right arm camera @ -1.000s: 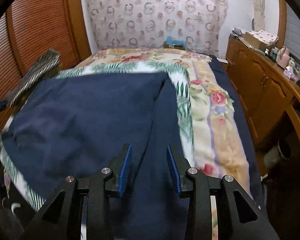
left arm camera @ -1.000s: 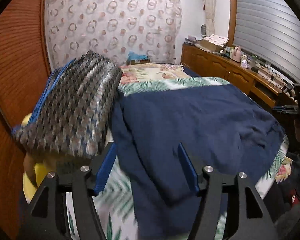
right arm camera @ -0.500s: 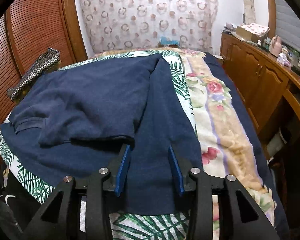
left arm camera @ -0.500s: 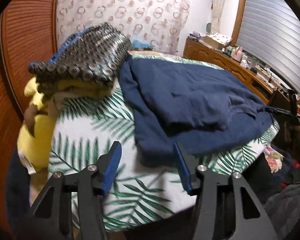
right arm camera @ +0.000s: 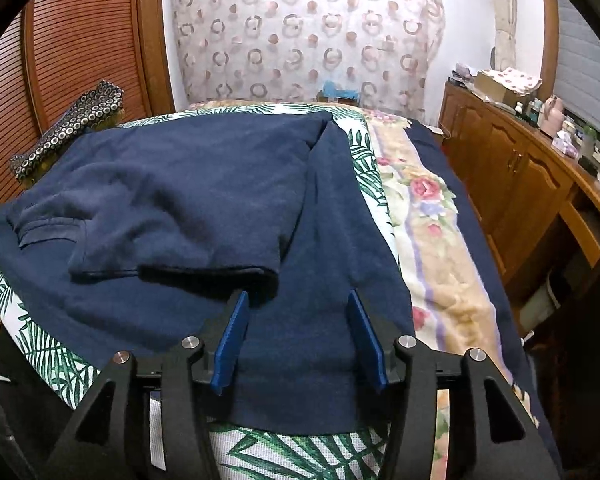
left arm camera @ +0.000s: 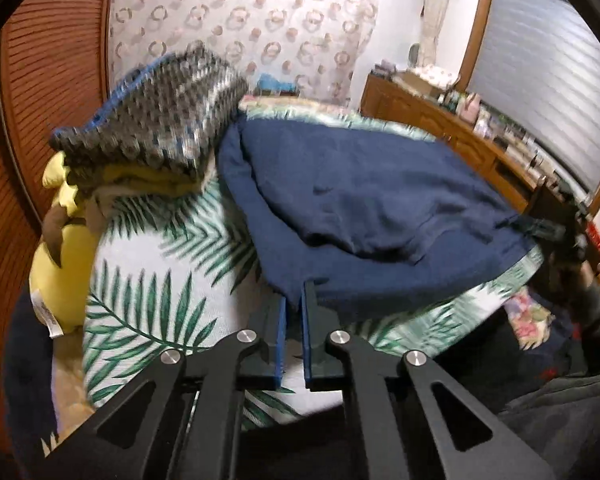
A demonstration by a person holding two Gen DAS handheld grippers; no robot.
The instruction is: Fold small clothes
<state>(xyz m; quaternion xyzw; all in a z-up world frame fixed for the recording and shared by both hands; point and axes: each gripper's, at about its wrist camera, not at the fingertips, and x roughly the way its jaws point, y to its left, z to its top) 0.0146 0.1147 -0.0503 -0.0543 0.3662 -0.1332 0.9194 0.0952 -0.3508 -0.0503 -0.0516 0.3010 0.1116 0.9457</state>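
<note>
Since a second before, the left tongs (left arm camera: 294, 300) had pulled back from beside the patterned stack to the near left corner of the dark blue knit garment (left arm camera: 364, 200), and their jaws had just been closing until the blue pads (left arm camera: 281, 336) stood almost together, shut at the garment's near hem; whether any cloth was caught between them could not be told.

At the far left stood a wooden slatted wardrobe door (left arm camera: 56, 80). Just in front of it a yellow plush toy (left arm camera: 60, 264) lay at the bed's left edge, with a folded grey-and-blue dotted garment (left arm camera: 160, 120) stacked on yellow cloth beside it. The dark blue garment lay spread across the middle of the palm-leaf bedsheet (left arm camera: 152, 280), one side folded over onto itself.

The right tongs (right arm camera: 298, 308) had sunk toward the garment's near right part, and their jaws had just been opening; they stood apart over the cloth, gripping nothing, the pads (right arm camera: 232, 340) clear of it. Further right ran a floral blanket strip (right arm camera: 432, 232), then a long wooden cabinet (right arm camera: 512, 176) along the right wall.
</note>
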